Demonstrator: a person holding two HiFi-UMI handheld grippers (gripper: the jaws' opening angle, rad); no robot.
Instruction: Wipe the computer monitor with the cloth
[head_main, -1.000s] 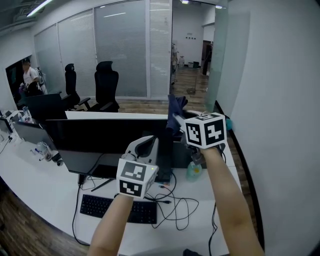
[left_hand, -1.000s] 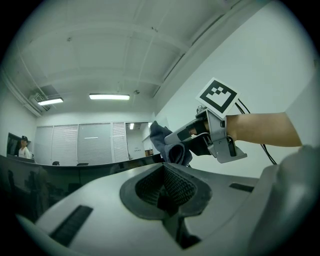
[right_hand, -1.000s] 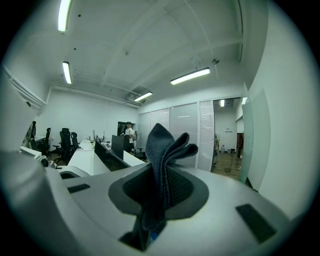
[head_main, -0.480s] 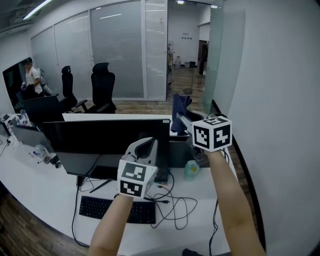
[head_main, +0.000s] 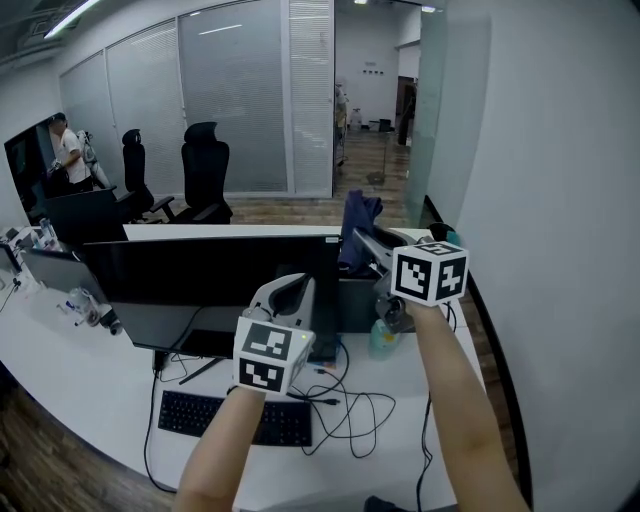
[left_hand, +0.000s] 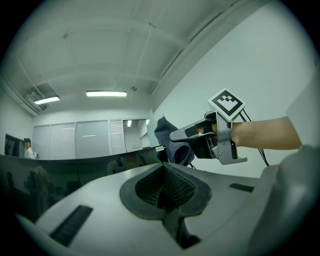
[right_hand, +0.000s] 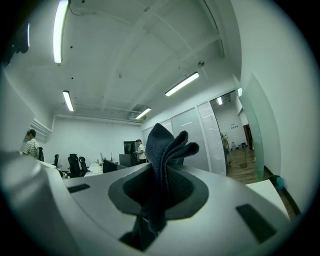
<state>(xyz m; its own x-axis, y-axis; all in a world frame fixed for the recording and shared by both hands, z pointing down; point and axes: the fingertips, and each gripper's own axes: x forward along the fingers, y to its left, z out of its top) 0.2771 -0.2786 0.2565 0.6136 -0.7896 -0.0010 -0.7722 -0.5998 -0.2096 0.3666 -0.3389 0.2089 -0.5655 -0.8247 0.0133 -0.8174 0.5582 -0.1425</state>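
The right gripper is clamping its jaws tight on a dark blue cloth. The fabric is bunching into upright folds above the pads, and a short tail is hanging below them. The left gripper is pressing its ridged pads together with nothing between them.

In the head view, the person's right arm is reaching forward and holding the cloth up just beside the upper right corner of the black computer monitor. Whether the cloth is touching the monitor cannot be told. The left gripper is sitting lower, in front of the right part of the dark screen, with its marker cube facing the camera. Its own view is looking along the monitor's top edge toward the right gripper and the cloth.

The monitor is standing on a long white desk. A black keyboard is lying in front of the monitor, and black cables are looping across the desktop beside the keyboard. A small bottle of green liquid is sitting on the desk under the right gripper.

Beyond the desk, two black office chairs are standing before glass partitions with closed blinds. At the far left, a person in a white shirt is standing near more screens.
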